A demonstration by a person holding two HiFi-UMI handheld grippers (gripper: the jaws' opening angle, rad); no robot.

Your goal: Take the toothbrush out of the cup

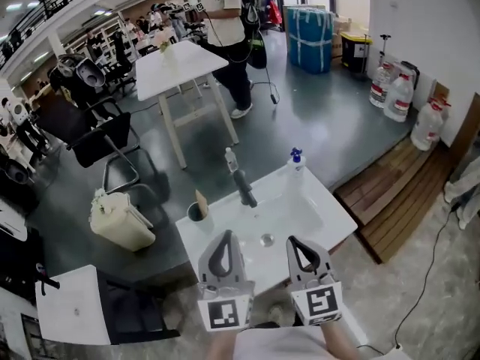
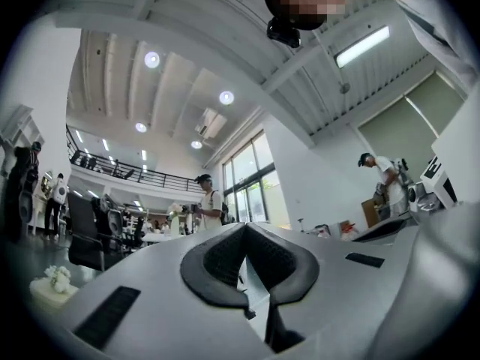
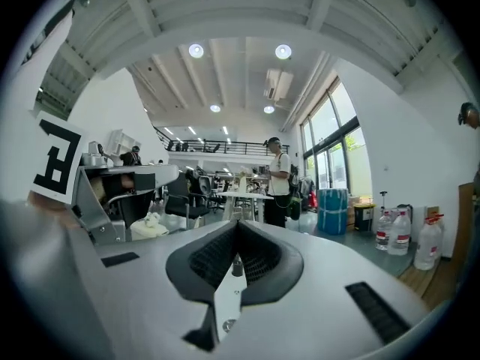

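A dark cup [image 1: 196, 214] stands at the left end of the white washbasin top [image 1: 315, 208], and a tan toothbrush [image 1: 202, 203] sticks up out of it. My left gripper [image 1: 225, 234] hovers over the basin's near edge, just right of the cup and apart from it; its jaws meet at the tips with nothing in them. Beside it, my right gripper [image 1: 292, 239] is also shut and empty. The left gripper view shows only the shut left gripper [image 2: 245, 225] against the hall. In the right gripper view, the faucet [image 3: 235, 265] shows through the loop behind the right gripper [image 3: 237, 222].
A grey faucet [image 1: 244, 187], a small bottle [image 1: 231, 160] and a blue-topped pump bottle [image 1: 295, 160] stand along the basin's far side. Beyond are a white table [image 1: 176, 66], a standing person [image 1: 229, 28], a black chair [image 1: 105, 137], a beige bag [image 1: 120, 220] and water jugs [image 1: 397, 96].
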